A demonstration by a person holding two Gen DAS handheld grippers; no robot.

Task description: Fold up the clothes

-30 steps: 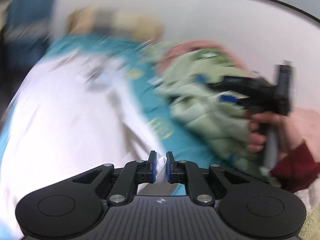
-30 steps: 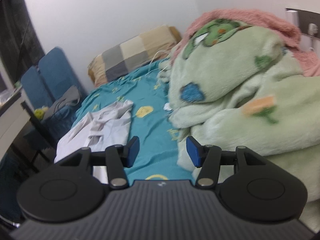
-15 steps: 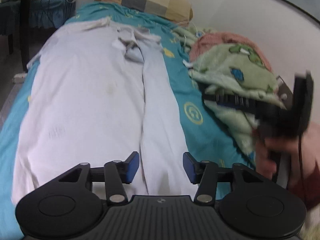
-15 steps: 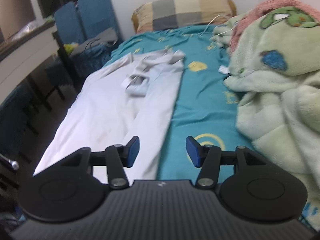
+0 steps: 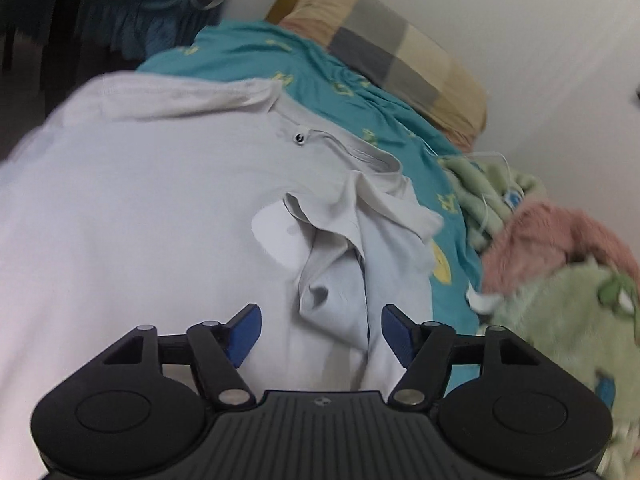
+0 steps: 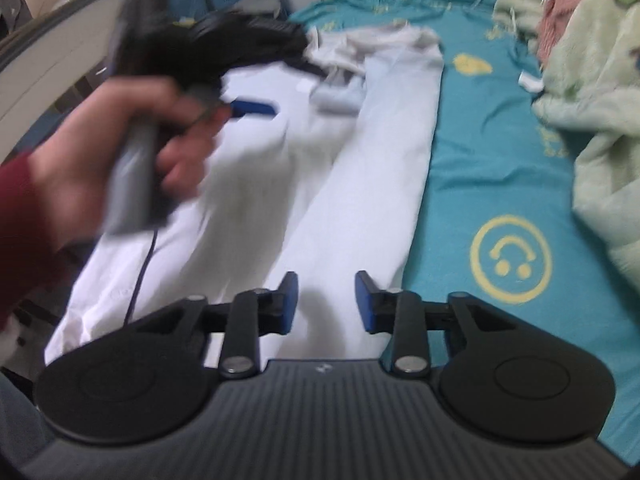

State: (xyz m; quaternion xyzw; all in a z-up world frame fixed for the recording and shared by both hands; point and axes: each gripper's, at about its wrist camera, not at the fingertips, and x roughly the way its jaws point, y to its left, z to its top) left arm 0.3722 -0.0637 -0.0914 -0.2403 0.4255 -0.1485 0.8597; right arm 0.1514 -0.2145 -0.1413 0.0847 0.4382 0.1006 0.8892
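White cotton trousers (image 6: 320,184) lie flat lengthwise along the left edge of the teal bed sheet (image 6: 488,184), waistband (image 5: 332,144) towards the checked pillow (image 5: 384,52). My left gripper (image 5: 320,332) hovers spread and empty over the rumpled fly. My right gripper (image 6: 326,300), also parted, hovers above a leg; the cloth looks light and limp, so I'd pinch waistband corners.

Even, soft indoor light; fisheye bending at edges, motion blur smearing the left hand (image 6: 120,152).

Trousers (image 6: 352,168) lie on the sheet (image 6: 480,152), blanket (image 6: 592,92) right, pillow (image 5: 392,52) behind.
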